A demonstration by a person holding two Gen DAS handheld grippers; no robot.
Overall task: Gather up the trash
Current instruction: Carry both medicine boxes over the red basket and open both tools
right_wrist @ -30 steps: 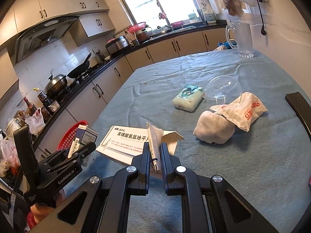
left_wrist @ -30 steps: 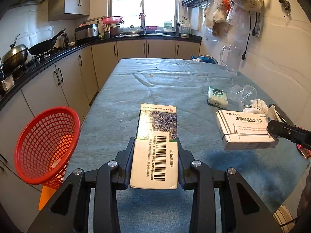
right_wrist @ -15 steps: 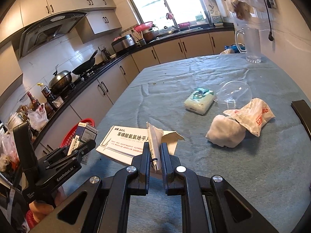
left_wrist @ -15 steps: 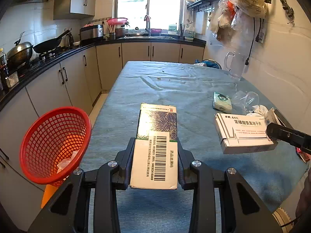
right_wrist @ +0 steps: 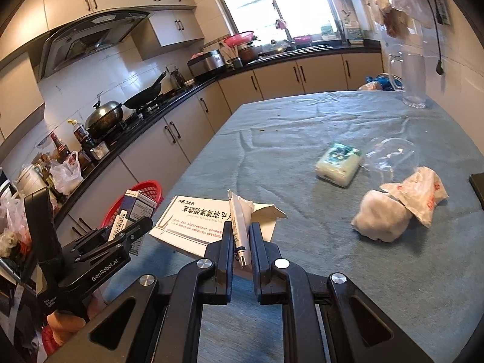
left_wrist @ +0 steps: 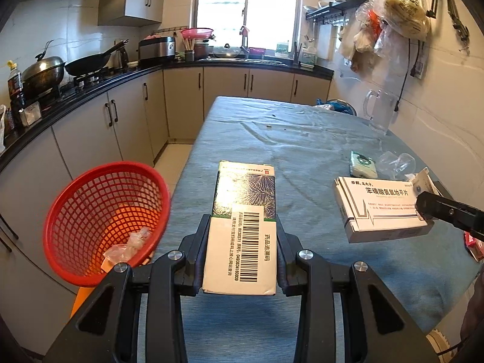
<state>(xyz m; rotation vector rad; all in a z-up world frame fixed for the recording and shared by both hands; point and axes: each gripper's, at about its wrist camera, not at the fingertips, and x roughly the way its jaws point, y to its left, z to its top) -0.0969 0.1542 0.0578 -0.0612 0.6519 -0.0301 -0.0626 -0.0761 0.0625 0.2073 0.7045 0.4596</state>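
My left gripper (left_wrist: 240,233) is shut on a green-and-white medicine box (left_wrist: 243,214) with a barcode, held above the table's near left edge. A red mesh basket (left_wrist: 103,220) stands just left of it, beside the table, with some wrappers inside. My right gripper (right_wrist: 242,236) is shut on the flap of a white medicine box (right_wrist: 193,227), held in the air above the table. That white box (left_wrist: 381,208) and the right gripper (left_wrist: 423,208) also show in the left wrist view, to the right. The left gripper (right_wrist: 133,227) and its box (right_wrist: 136,211) show in the right wrist view.
On the blue tablecloth (right_wrist: 302,139) lie a tissue pack (right_wrist: 338,163), a clear plastic lid (right_wrist: 390,154), a white wad (right_wrist: 381,217) and a crumpled white bag (right_wrist: 420,193). A glass jug (left_wrist: 378,112) stands at the far right. Kitchen counters (left_wrist: 90,90) run along the left.
Both grippers have risen and drawn back while still holding their boxes. The red basket now sits closer to the left gripper, with its inside in view.
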